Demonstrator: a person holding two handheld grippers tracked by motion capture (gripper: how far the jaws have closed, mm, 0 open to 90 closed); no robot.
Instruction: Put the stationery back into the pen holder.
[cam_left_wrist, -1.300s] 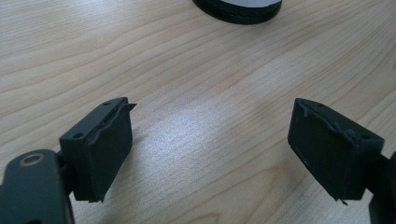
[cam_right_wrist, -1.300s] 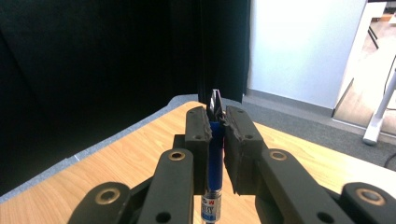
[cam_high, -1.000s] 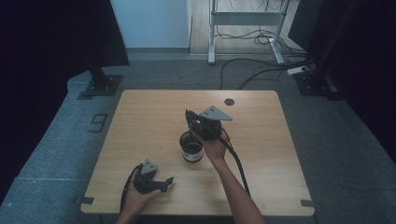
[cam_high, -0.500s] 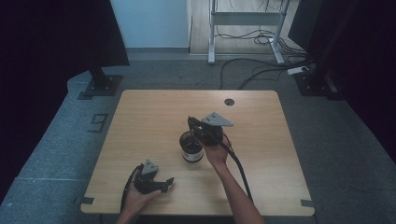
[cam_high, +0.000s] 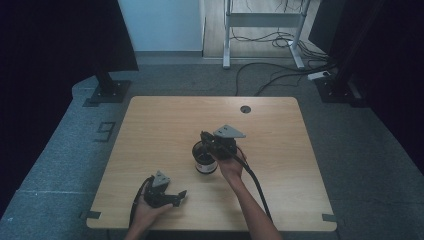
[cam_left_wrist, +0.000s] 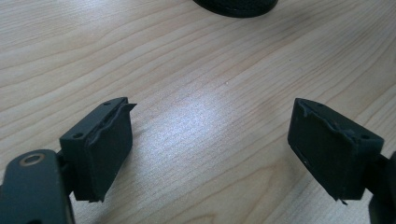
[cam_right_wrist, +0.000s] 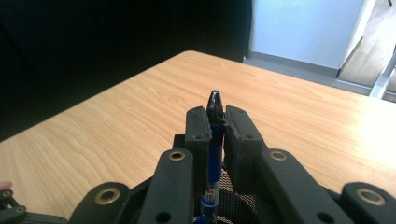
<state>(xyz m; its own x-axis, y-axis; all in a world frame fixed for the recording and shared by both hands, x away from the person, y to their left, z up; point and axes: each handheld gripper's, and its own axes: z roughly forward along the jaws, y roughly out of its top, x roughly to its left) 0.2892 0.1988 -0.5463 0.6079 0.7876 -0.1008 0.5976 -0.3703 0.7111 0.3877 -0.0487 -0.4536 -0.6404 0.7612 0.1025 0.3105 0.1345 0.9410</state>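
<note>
On the light wooden bench (cam_high: 165, 125), a black mesh pen cup with a white band around its lower part (cam_high: 205, 161) stands upright near the middle. The right gripper (cam_right_wrist: 215, 122) hangs directly above this cup, with its jaws clamped on a blue pen with a black cap (cam_right_wrist: 214, 140). In the right gripper view the pen stands between the two pads, its black tip poking just above them and its blue barrel running down toward the dark mesh rim below. In the high view the right gripper (cam_high: 204, 141) sits over the cup's mouth, its grey three-cornered plate on top and its cable trailing back along the forearm. The left gripper (cam_high: 179, 196) rests low near the front edge of the bench, well apart from the cup. In the left gripper view its jaws stand apart with bare wood between them, holding nothing, and the cup's dark base (cam_left_wrist: 236, 6) shows at the top edge.
</note>
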